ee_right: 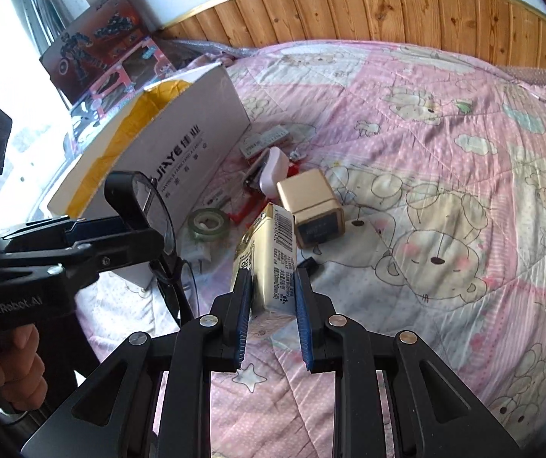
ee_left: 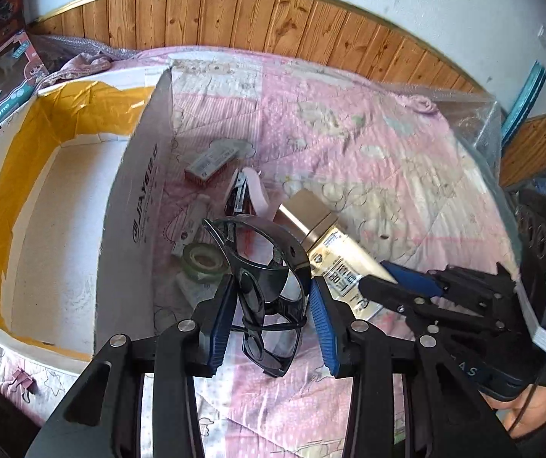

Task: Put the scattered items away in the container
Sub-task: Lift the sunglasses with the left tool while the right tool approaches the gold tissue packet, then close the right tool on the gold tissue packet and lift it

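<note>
Both grippers holding items over the pink quilt.
The left gripper [ee_left: 273,316] is clamping dark goggles [ee_left: 269,290] beside the open box [ee_left: 135,191]; the right gripper [ee_right: 273,313] is pinching a cream carton [ee_right: 269,263]. Farther off, a tape roll [ee_right: 210,223], gold cube [ee_right: 311,202] and small packets [ee_right: 269,139] are lying on the quilt [ee_right: 444,152] near the box.

A cream carton [ee_right: 273,263] is being gripped between the blue pads [ee_right: 303,305] of the right tool [ee_right: 273,297], above the pink bedspread [ee_right: 444,145]. Dark glasses [ee_right: 158,225] are being held by the left tool [ee_right: 135,236] beside the white box [ee_right: 181,152]. A gold cube [ee_right: 311,202] and a tape roll [ee_right: 210,223] are being left lying near the box.
</note>
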The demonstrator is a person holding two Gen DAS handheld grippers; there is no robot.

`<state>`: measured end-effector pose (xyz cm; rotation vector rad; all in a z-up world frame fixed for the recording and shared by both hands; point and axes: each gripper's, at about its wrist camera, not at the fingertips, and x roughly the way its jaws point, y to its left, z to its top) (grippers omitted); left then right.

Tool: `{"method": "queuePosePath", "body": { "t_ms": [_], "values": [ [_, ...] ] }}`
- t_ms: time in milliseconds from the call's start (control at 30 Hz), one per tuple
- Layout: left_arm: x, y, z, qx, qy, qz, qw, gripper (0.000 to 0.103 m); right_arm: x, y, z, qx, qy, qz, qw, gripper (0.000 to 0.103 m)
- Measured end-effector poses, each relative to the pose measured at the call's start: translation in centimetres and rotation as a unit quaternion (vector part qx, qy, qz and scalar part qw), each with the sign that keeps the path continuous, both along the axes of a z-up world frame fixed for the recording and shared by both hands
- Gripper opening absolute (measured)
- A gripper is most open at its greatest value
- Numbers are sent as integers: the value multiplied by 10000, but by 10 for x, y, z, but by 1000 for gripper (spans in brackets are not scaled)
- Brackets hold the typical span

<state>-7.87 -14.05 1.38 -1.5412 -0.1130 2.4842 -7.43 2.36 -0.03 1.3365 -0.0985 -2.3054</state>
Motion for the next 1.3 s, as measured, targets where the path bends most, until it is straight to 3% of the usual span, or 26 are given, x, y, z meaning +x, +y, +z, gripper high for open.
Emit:
{"method": "queuePosePath", "body": {
  "t_ms": [33, 100, 200, 300, 333, 433, 533, 667, 967, 1067, 1167, 1300],
  "values": [
    [-4, 3, -10, -69, -123, -22, 9999, 37, 0, 0, -4, 53, -57, -3, 10000, 23],
    [-14, 9, -25, -302, -288, -42, 9991, 21, 0, -1, -10, 122, -144, 0, 9998, 23],
    [-25, 12, -45, -110, -498, -8, 9987, 21, -1, -2, -17, 171, -230, 28, 9996, 23],
    [-29, 9, -54, 46, -434, 81, 9990, 22, -5, -2, -21, 111, -290, 30, 9995, 24],
    [-30, 10, -53, 25, -377, 10, 9993, 24, -6, -2, -23, 93, -323, 10, 9994, 25],
    [-32, 21, -52, -55, -291, -381, 9988, 55, -10, -5, -29, 90, -448, 5, 9990, 28],
    [-38, 20, -53, -129, -220, -439, 9987, 63, -14, -3, -35, 50, -527, -84, 9986, 29],
    [-44, 1, -48, 310, -244, -321, 9987, 64, -23, -3, -43, -216, -720, -155, 9971, 31],
    [-33, -36, -32, 976, -48, 237, 9949, 64, -38, -3, -54, -573, -898, -488, 9931, 52],
    [-34, -37, -26, 1325, -103, 121, 9911, 68, -38, -7, -54, -556, -858, -602, 9929, 60],
    [-30, -40, -22, 1195, 15, 52, 9928, 69, -36, -17, -53, -442, -751, -569, 9946, 63],
    [-38, -34, -29, 638, 129, 179, 9977, 70, -35, -28, -65, -34, -895, -497, 9947, 63]
  ]
}}
